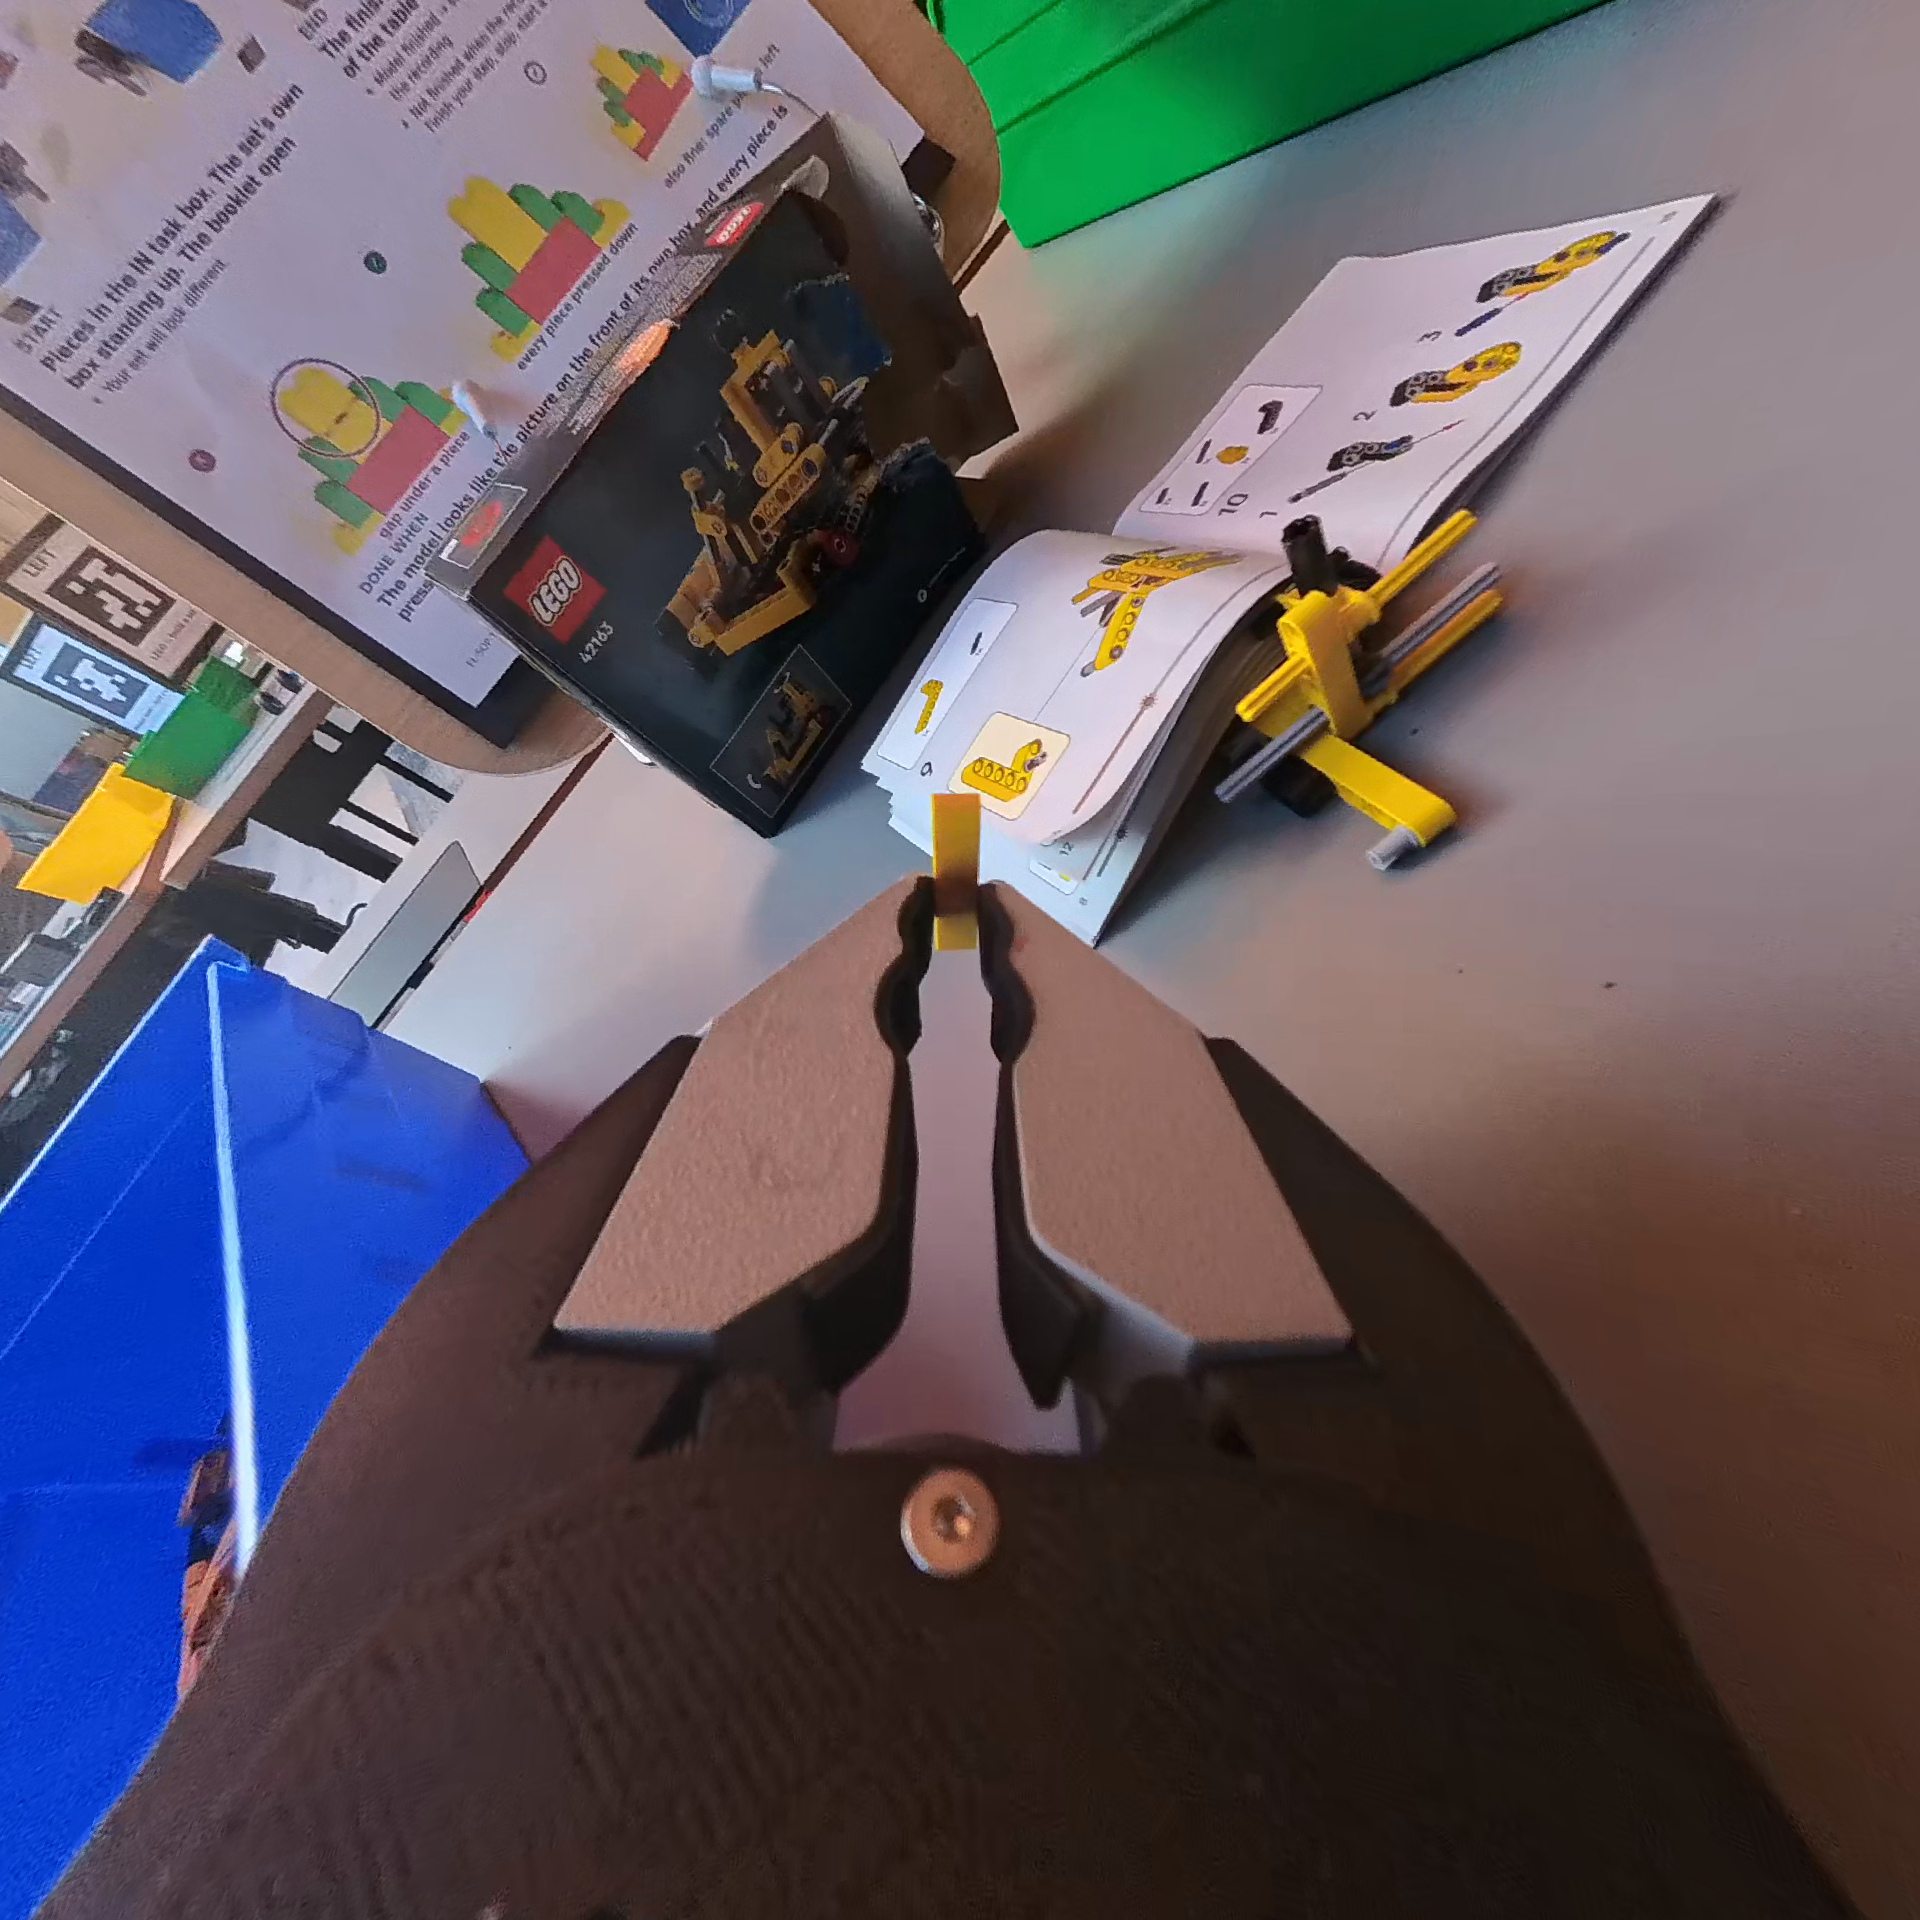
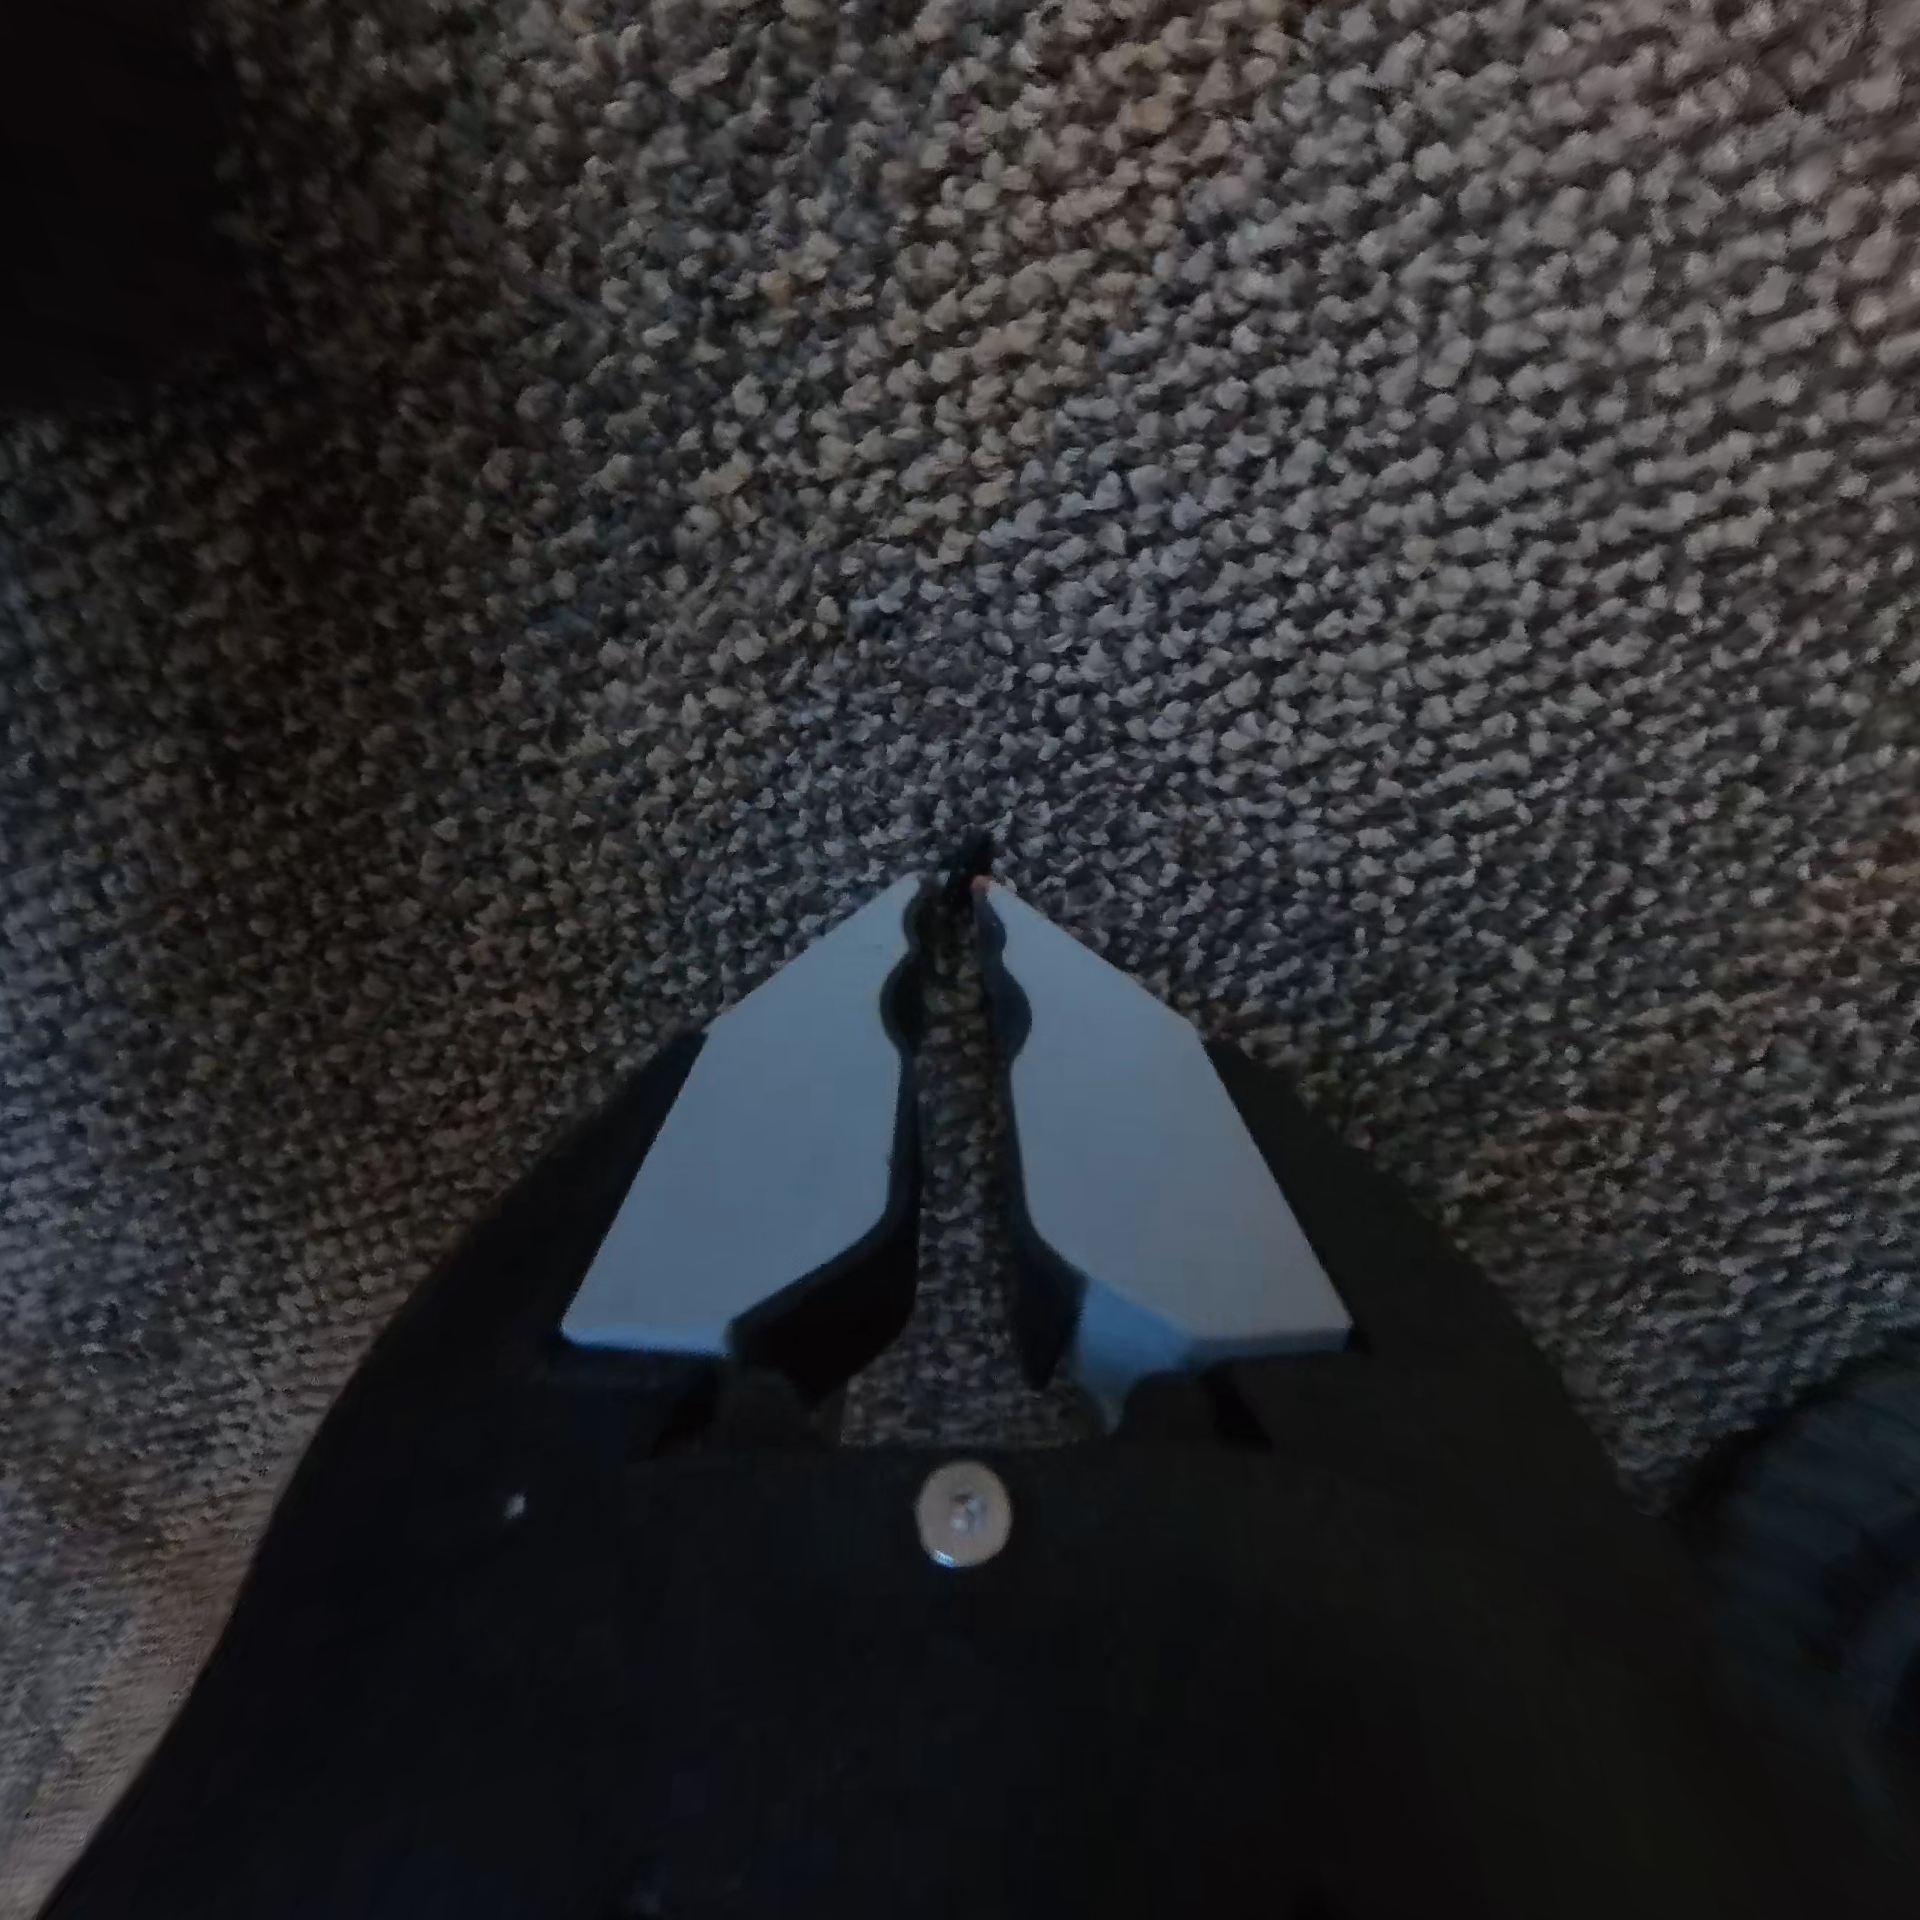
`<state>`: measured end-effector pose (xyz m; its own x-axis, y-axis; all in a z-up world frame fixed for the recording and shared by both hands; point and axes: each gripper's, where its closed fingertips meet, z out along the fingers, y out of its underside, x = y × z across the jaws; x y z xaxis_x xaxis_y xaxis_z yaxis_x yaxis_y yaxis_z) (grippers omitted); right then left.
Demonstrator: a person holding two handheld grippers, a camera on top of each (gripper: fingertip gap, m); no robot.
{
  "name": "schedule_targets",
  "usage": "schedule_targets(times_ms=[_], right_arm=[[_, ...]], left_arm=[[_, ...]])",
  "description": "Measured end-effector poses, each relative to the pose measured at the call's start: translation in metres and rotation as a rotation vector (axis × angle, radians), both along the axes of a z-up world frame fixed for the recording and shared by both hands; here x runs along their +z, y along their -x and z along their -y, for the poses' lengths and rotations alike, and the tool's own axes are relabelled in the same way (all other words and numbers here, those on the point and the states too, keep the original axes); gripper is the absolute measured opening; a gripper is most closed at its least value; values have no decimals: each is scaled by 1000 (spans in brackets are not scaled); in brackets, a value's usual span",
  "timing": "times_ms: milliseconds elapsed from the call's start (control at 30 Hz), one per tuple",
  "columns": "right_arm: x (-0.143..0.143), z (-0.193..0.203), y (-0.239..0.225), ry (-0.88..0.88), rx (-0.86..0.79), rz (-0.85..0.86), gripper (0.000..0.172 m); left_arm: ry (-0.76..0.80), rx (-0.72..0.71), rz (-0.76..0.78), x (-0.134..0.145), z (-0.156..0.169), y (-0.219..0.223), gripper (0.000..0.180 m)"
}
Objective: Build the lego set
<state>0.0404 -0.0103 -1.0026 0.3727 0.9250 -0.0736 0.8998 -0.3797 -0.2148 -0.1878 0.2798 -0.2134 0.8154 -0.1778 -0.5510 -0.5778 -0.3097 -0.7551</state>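
My left gripper (image 1: 954, 904) is shut on a small flat yellow piece (image 1: 955, 842), which sticks up past the fingertips above the grey table (image 1: 1558, 1039). Just beyond it lies an open instruction booklet (image 1: 1351, 395). A partly built yellow and grey model (image 1: 1340, 665) lies at the booklet's right edge. A dark toy set box (image 1: 727, 520) stands to the left of the booklet. My right gripper (image 2: 961, 899) hangs over grey carpet (image 2: 1039, 416), away from the table. Its fingertips are nearly together on a small black piece (image 2: 971, 857) that pokes out past them.
A blue bin (image 1: 208, 1195) is close on the left. A green box (image 1: 1195, 94) stands at the back. A printed instruction board (image 1: 312, 260) leans behind the set box. A dark object (image 2: 1808, 1475) shows at the carpet's right edge.
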Motion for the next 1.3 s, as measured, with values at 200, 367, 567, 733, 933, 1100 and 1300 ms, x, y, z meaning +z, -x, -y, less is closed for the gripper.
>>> schedule_targets(times_ms=[200,367,567,733,933,1100,1300], right_arm=[[-1,-2,-1,-92,-60,71,2],[0,-1,0,-128,-79,74,0],[1,-1,-1,76,-119,20,0],[16,-1,-7,199,-161,-51,1],[46,20,8,411,-121,-153,1],[131,14,34,533,-75,-294,1],[300,0,40,390,248,-450,1]], left_arm=[[-1,0,-15,0,0,0,6],[1,6,-3,0,1,1,6],[-5,11,3,2,1,4,6],[-23,27,-2,6,1,9,6],[-5,28,3,1,0,10,6],[-10,22,-28,-1,0,10,6],[-57,102,-1,2,1,30,6]])
